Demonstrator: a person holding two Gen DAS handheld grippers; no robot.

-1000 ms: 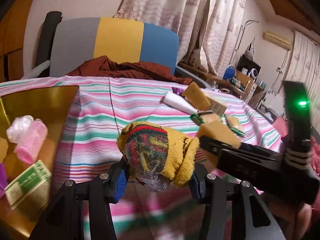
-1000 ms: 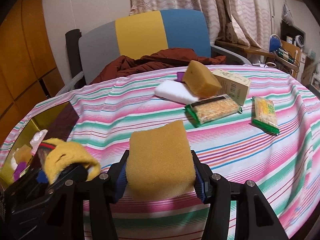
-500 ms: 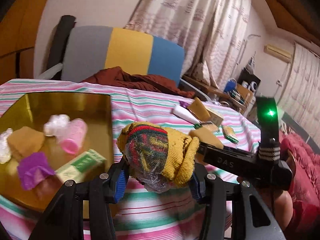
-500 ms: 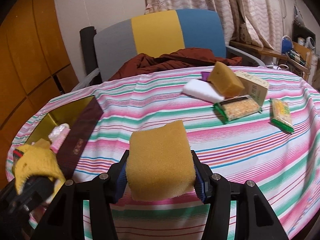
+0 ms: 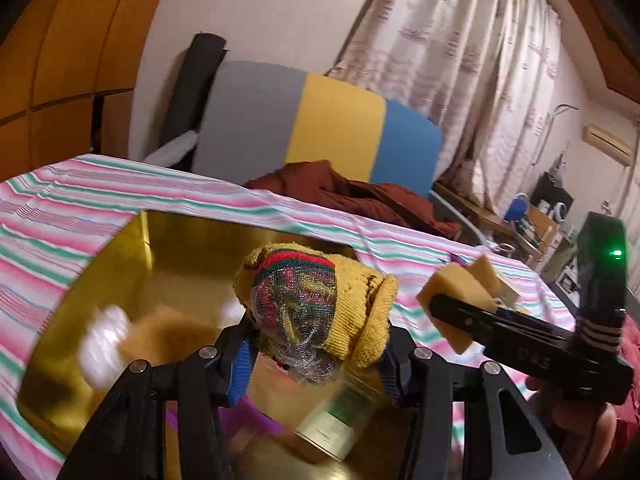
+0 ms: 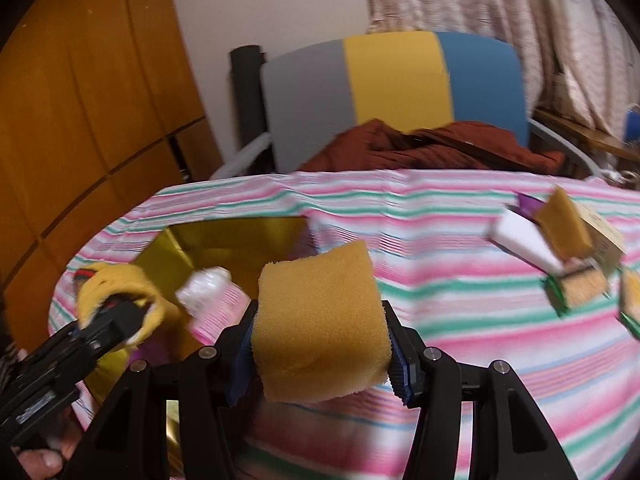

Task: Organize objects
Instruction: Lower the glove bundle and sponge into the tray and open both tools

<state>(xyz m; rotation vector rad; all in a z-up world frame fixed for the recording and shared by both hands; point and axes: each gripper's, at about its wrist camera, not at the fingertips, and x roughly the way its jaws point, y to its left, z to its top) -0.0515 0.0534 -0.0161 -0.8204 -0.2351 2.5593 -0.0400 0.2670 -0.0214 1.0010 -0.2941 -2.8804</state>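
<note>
The yellow knitted scrubber [image 5: 320, 300] sits pinched in my left tool [image 5: 316, 356], held above the gold tray [image 5: 120, 276] on the striped table [image 5: 60, 216]. My right tool [image 6: 320, 364] clamps a yellow sponge [image 6: 320, 320] just beside the tray's near corner, over the cloth. Blurred items lie in the tray; snack packets [image 6: 580, 288] sit well apart, far right.

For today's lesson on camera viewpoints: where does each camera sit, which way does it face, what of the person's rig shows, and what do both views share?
Left wrist: rides the left gripper, looking over the yellow knitted scrubber into the shiny gold tray; right gripper shows.
Right wrist: rides the right gripper, looking over the square yellow foam sponge across the striped tablecloth; left gripper shows.
Shared: tray, tablecloth, tricolour chair.
</note>
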